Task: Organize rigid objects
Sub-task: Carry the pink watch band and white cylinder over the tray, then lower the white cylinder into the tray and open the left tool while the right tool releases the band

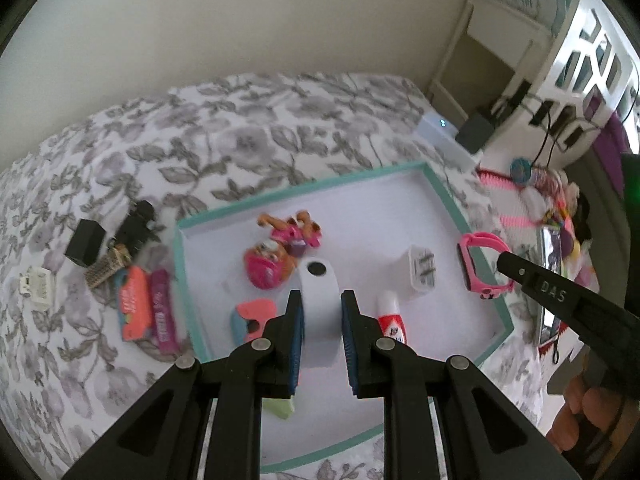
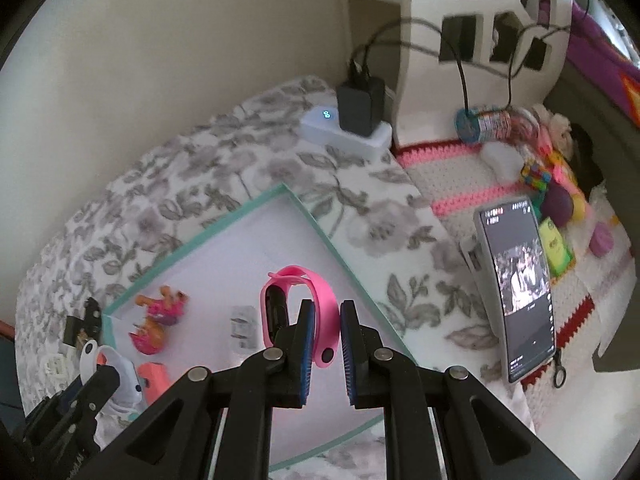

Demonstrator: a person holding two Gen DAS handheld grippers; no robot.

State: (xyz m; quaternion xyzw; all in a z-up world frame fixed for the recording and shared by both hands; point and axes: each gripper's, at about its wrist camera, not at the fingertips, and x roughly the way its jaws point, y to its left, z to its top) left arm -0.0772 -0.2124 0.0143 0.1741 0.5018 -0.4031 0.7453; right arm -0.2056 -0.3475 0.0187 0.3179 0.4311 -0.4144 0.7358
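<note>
A white cylindrical object (image 1: 318,300) is clenched between the pads of the left tongs (image 1: 321,334) above the teal-rimmed tray (image 1: 442,190), which lies on a floral bedspread (image 1: 224,136). A pink wristband (image 2: 298,312) is gripped by its strap in the right tongs (image 2: 325,354) over the same tray. Pink toy figures (image 1: 276,256), a white plug (image 1: 420,274) and a glue tube (image 1: 392,318) are seen lying in the tray.

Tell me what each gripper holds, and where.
Left gripper: white cylindrical roll, pinched across its curved sides. Right gripper: pink rubber watch band, pinched on its strap.
</note>
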